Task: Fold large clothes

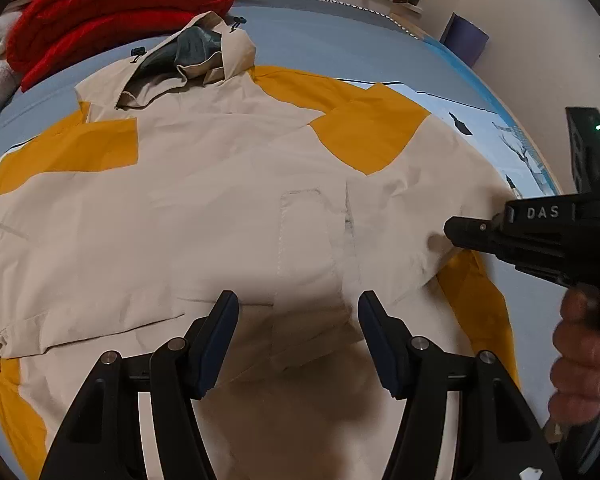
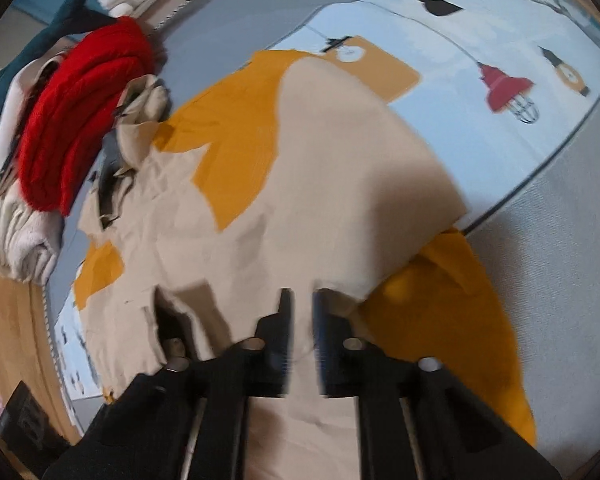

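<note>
Jacket [image 1: 220,208] spread flat, right gripper [image 1: 450,232] at its folded edge, left gripper [image 1: 298,308] open above hem

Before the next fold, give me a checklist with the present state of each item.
1. Left gripper open above the jacket: ok, fingers wide apart, nothing between them.
2. Right gripper pinching jacket fabric: cannot tell, fingers close together but the view is blurred.
3. Jacket body lying flat: ok, only small creases.
4. Hood smoothed flat: not ok, bunched at the collar.
5. Red quilted garment apart from the hood: cannot tell, it lies close behind.
</note>
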The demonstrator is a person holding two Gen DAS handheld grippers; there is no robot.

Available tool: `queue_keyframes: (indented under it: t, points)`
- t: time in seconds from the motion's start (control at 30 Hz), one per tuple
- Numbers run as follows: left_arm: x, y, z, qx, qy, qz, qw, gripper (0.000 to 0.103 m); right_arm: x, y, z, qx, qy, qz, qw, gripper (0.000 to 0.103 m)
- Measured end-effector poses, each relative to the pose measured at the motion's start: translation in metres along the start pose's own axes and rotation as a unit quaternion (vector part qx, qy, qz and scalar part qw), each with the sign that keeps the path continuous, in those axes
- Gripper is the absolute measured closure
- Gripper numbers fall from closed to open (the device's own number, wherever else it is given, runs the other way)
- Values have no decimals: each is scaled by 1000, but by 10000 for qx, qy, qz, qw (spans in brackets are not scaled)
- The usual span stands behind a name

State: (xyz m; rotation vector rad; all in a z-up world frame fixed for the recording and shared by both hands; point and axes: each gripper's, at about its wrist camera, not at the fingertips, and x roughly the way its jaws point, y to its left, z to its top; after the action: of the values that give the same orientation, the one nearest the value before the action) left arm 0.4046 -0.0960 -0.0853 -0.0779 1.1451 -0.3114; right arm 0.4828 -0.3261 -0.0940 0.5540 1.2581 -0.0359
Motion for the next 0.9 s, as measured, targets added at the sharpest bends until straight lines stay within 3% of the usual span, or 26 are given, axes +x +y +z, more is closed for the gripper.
queue_keyframes:
  t: [0.13, 0.17, 0.2, 0.4, 0.53, 0.63, 0.77, 0.83, 0.9]
  points:
    - [10, -4, 0, 54, 80, 171, 9998, 48, -1, 5, -4, -93, -12, 124, 9999, 102]
    - [11, -3, -2, 165, 133, 207, 9996, 54, -2, 5, -4, -91, -27, 120, 9999, 102]
    - [9, 0, -2, 192, 162, 192, 9995, 78, -3, 5, -4, -75, -37, 123, 9999, 102]
    - [-54, 65, 18, -640, -337, 171, 9972, 84, -10, 9, -2, -136, -105, 219, 9996, 102]
    - [-86, 134, 22, -1362, -345, -6, 9901, 84, -9, 12, -4, -172, -22, 236, 9996, 102]
    - [-94, 184, 14, -1923, -153, 8, 9812, 84, -5, 14, -6, -158, 109, 252, 9995, 100]
    - [-102, 246, 1, -2841, 24, -5, 9588, 79, -4, 20, -9, -186, 91, 117, 9997, 97]
    - [-106, 268, -7, -3236, -16, -101, 9461, 74, -3, 21, -10, -159, 113, 81, 9998, 89]
    - [-102, 275, -12, -3378, 99, -269, 9408, 71, -2, 22, -11, -141, 115, 37, 9998, 73]
